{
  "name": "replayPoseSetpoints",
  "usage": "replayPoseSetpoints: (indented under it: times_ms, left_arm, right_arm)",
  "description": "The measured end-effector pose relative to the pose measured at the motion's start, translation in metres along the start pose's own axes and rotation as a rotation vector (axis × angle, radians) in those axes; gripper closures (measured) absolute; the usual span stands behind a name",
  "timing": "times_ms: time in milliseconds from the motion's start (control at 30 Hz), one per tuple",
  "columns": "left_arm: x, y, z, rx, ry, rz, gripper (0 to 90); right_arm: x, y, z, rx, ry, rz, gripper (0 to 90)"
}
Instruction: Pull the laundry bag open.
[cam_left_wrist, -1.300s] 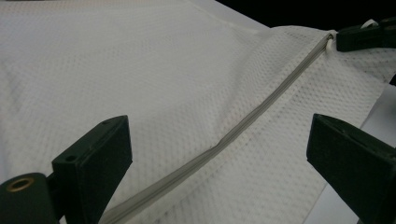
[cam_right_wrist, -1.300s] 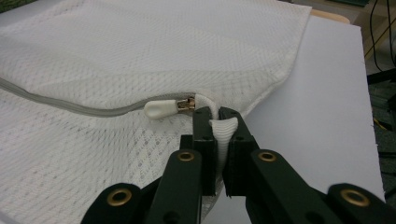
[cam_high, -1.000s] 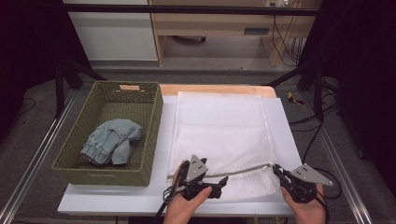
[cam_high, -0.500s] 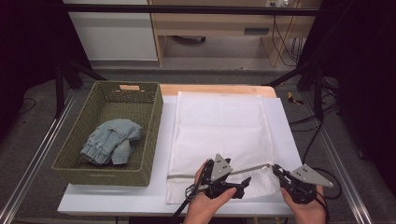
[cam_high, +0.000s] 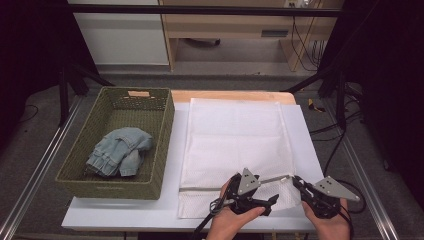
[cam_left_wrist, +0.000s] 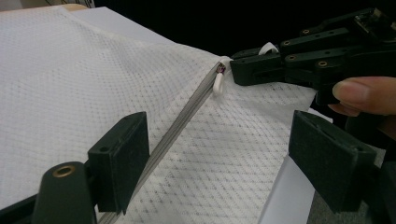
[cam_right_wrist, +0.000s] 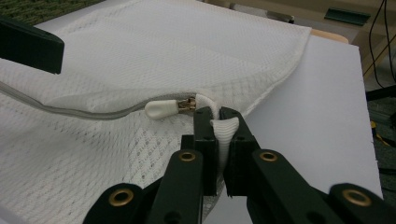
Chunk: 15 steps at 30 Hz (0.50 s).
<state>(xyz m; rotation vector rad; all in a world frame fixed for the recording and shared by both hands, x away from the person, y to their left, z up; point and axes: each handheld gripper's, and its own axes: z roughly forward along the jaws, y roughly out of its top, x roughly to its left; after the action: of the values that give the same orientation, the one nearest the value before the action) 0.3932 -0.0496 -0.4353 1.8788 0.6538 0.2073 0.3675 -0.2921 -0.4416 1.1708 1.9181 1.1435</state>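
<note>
Mesh bag (cam_high: 235, 140): 1, w/ 1 zip pull (cam_right_wrist: 160, 109); 1 basket (cam_high: 164, 145), 1 jeans (cam_high: 119, 156).

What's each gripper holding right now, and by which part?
The right gripper is shut on the white fabric tab at the zipper end of the mesh laundry bag. The left gripper holds nothing; its jaws straddle the zipper.

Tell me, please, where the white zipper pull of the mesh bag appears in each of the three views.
High view: the zipper pull is a small speck at the right end of the grey zipper, low right of centre.
Left gripper view: zipper pull, upper middle, just left of the right tool.
Right gripper view: zipper pull, centre, left of the pinched white tab.
Shared landmark: the grey zipper line.
</note>
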Motion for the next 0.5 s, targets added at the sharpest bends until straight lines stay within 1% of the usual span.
replayPoseSetpoints:
  times_ms: [67,133,200,233,333,433,500]
  left_arm:
    - [0.0,0.0,0.003,-0.002,-0.007,0.001,21.0]
    - [-0.001,0.0,0.006,-0.003,-0.008,0.001,23.8]
    - [-0.001,0.001,0.01,-0.008,-0.026,-0.002,29.5]
    - [-0.001,0.001,0.01,-0.008,-0.026,-0.002,31.0]
    - [-0.001,0.002,0.017,-0.013,-0.047,-0.006,38.6]
    - [-0.001,0.003,0.023,-0.016,-0.062,-0.017,43.9]
    - [-0.001,0.004,0.025,-0.016,-0.066,-0.017,47.1]
  right_arm:
    - [0.0,0.0,0.0,-0.002,0.0,-0.001,86.1]
    - [0.0,0.0,0.0,-0.005,0.001,-0.002,86.1]
    - [0.0,0.0,-0.001,-0.007,0.003,0.002,86.1]
    - [0.0,0.0,-0.002,-0.008,0.003,0.002,86.1]
    - [0.001,0.0,-0.002,-0.009,0.001,-0.009,86.1]
    - [0.002,0.0,-0.003,-0.007,0.002,-0.009,86.1]
    - [0.002,0.0,-0.003,-0.006,0.002,-0.008,86.1]
